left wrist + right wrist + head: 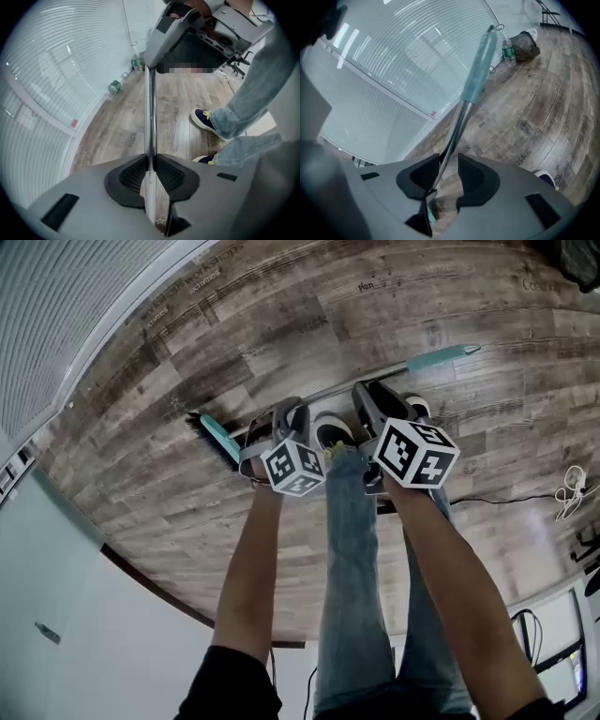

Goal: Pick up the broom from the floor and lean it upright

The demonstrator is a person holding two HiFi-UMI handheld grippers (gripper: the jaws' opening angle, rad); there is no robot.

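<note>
Judged: broom (441, 357) light, metal shaft (150, 117) stiff but slick; left gripper (150, 161) clamped on it, right gripper (449, 161) slack around it; grip mid-shaft.

Grey-brown wood-plank floor (187, 493), words printed on some boards. Ribbed frosted glass wall (393, 56) along one side, white frame, small red mark on rail. Plastic bottle (508, 51) and dark bag (524, 46) at foot of glass. White cable (572, 488) coiled on floor. Chair (239, 63) far off. Plain pale wall (56, 615), dark skirting. Cool, even light.
</note>
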